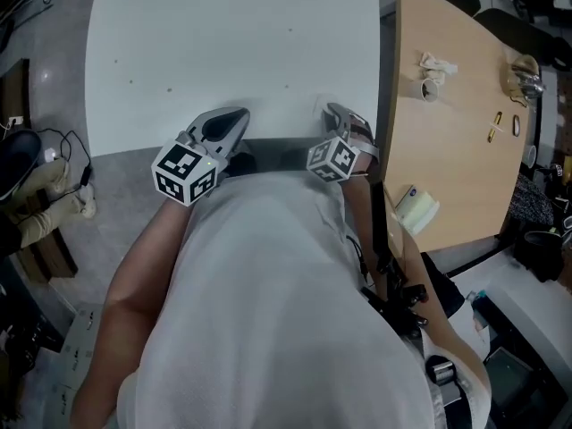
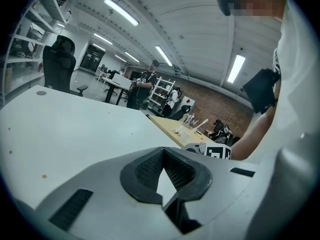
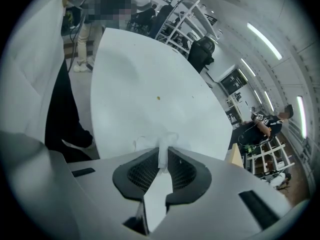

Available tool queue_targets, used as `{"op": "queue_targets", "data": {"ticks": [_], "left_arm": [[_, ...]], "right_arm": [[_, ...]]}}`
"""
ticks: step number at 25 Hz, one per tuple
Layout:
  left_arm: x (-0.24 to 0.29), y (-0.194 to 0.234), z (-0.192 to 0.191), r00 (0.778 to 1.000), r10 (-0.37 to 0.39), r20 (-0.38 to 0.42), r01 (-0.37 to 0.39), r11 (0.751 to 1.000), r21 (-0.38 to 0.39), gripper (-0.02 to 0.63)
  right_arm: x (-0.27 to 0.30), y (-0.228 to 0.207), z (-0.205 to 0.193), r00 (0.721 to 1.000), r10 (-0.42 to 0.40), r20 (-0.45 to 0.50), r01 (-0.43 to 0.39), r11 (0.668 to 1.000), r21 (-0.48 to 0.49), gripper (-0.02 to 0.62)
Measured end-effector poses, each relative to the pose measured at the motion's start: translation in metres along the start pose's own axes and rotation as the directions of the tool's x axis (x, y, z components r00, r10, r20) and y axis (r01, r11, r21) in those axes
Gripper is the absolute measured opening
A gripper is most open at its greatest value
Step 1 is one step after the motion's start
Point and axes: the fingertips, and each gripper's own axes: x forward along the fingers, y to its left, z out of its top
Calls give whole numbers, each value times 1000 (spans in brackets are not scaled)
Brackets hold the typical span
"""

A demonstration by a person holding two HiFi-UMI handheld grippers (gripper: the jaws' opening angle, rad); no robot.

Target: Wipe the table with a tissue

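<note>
R gripper (image 3: 164, 159) is clamping the tissue (image 3: 165, 143) over the near edge of the white table (image 1: 223, 43), whose top is stretching straight ahead of it, while L gripper (image 2: 162, 153), jaws together & empty, is hovering alongside.

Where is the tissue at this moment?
The tissue is pinched between the jaws of the right tongs, over the near edge of the white table, on the right side in the head view.
</note>
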Motion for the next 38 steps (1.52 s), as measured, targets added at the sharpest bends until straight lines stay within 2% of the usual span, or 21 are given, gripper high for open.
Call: {"op": "queue_targets", "data": {"ticks": [2,3,4,5,6,8,10,12,15,16,17,21,25,26,28,30,32,34,36,38], "left_arm": [[-2,1,-2,1000,-13,-4,13,1000,1,6],[-3,1,-3,1000,-18,-5,18,1000,1,6],[-4,1,-3,1000,-23,-4,23,1000,2,6],[-5,2,-2,1000,-26,-1,26,1000,5,6],[-7,3,-1,1000,-27,3,27,1000,8,6],[-11,5,0,1000,-26,15,25,1000,10,6],[-17,8,-1,1000,-17,25,17,1000,3,6],[-24,10,-3,999,-7,31,7,1000,-3,6],[-32,13,-5,999,7,39,-7,1000,-8,6],[-35,14,-6,999,12,41,-12,1000,-9,6],[-38,15,-6,999,17,42,-17,1000,-10,6],[-45,18,-8,998,40,44,-39,999,-15,6],[-44,17,-9,998,51,48,-50,999,-18,6],[-43,15,-9,997,51,49,-51,999,-19,6],[-41,11,-9,997,51,54,-50,999,-21,6],[-41,9,-9,997,56,57,-55,998,-23,6],[-41,11,-9,996,67,57,-66,997,-29,6],[-40,14,-9,995,80,56,-78,996,-37,6],[-37,17,-6,994,93,53,-91,995,-36,6],[-32,19,-2,993,106,55,-104,994,-33,6]], "right_arm": [[-4,12,8,996,84,37,-86,995,52,54],[-6,16,11,988,138,71,-145,983,113,55],[-9,15,14,977,176,118,-197,959,203,55],[-13,8,15,969,180,167,-225,922,315,55],[-17,-4,12,968,147,202,-222,875,431,55],[-23,-34,-6,978,40,207,-163,768,620,55],[-26,-55,-33,986,-31,165,-101,677,729,55],[-25,-64,-62,994,-60,92,-35,627,779,55],[-19,-63,-106,997,-54,-46,69,584,809,55],[-16,-59,-116,996,-43,-82,91,582,808,55],[-13,-54,-120,994,-31,-102,100,595,798,55],[-3,-33,-84,998,-9,-58,46,734,677,55],[2,-13,-24,999,37,17,-40,847,531,55],[2,-7,-11,998,52,35,-63,869,490,55],[2,5,10,990,110,92,-139,894,426,55],[0,19,28,967,201,154,-245,897,369,55],[-5,35,42,926,315,207,-366,883,295,55],[-11,41,52,891,379,251,-437,866,244,55],[-14,26,53,887,341,312,-436,841,319,55],[-12,0,45,898,252,362,-408,787,463,55]]}}
